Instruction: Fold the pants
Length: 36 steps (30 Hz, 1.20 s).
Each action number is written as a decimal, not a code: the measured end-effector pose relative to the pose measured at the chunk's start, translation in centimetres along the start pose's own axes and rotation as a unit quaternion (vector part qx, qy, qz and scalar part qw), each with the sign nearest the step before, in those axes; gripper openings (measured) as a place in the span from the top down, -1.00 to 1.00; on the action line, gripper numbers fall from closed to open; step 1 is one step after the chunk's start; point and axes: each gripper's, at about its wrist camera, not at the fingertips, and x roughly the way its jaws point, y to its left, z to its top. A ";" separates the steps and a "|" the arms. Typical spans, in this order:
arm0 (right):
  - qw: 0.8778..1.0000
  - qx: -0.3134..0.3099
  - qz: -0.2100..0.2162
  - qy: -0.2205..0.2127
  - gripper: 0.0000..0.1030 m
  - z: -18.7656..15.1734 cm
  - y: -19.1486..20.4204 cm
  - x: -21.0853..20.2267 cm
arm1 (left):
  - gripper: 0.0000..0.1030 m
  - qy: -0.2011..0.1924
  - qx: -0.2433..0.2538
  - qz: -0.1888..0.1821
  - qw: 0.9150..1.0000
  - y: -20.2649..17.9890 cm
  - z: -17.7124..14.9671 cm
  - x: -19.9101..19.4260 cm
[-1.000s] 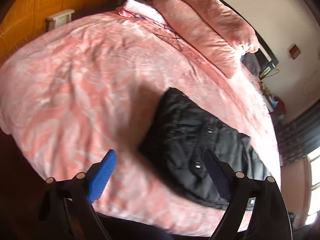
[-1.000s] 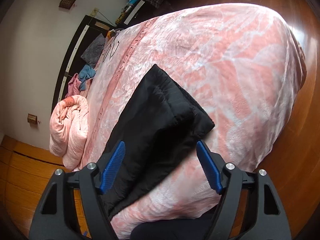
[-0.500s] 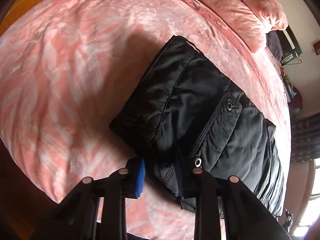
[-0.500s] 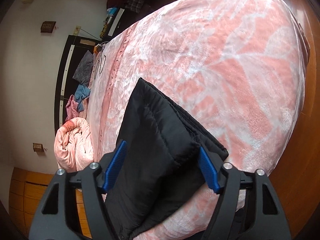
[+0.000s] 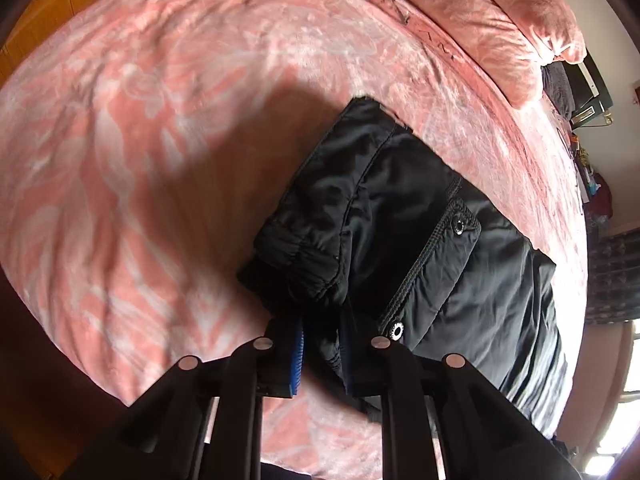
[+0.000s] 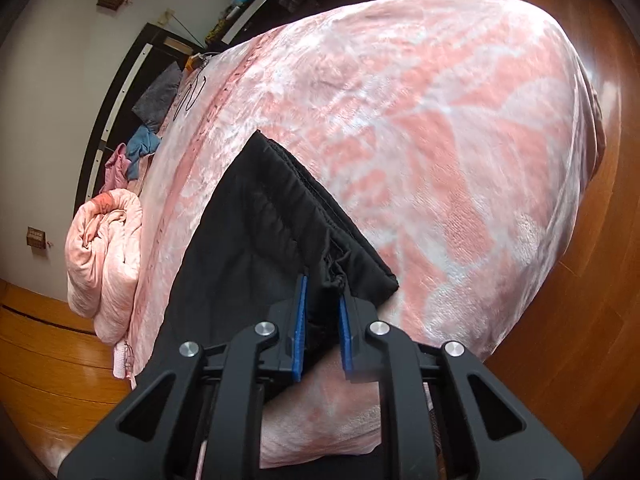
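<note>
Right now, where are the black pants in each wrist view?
Left wrist: black pants lie center-right, near edge pinched in the left tongs.
Right wrist: pants lie center-left, corner pinched in the right tongs.
Shared landmark: pink bedspread.

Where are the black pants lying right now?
The black pants lie on the pink blanket near the bed's near edge, each end pinched by a hand-held gripper, left and right.
</note>
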 end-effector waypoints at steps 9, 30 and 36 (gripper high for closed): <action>1.000 -0.005 -0.012 -0.009 0.75 0.1 0.3 0.6 | 0.71 -0.001 0.012 0.004 1.000 0.0 -0.5 0.7; 0.992 0.091 0.085 -0.018 -0.26 -2.1 -3.1 -2.1 | -0.39 -0.062 0.046 -0.030 0.997 -1.0 -4.1 -0.8; 0.988 0.106 0.107 -0.016 -0.26 -2.0 -3.3 -0.2 | -0.43 -0.071 0.042 -0.029 0.996 -1.5 -4.7 0.4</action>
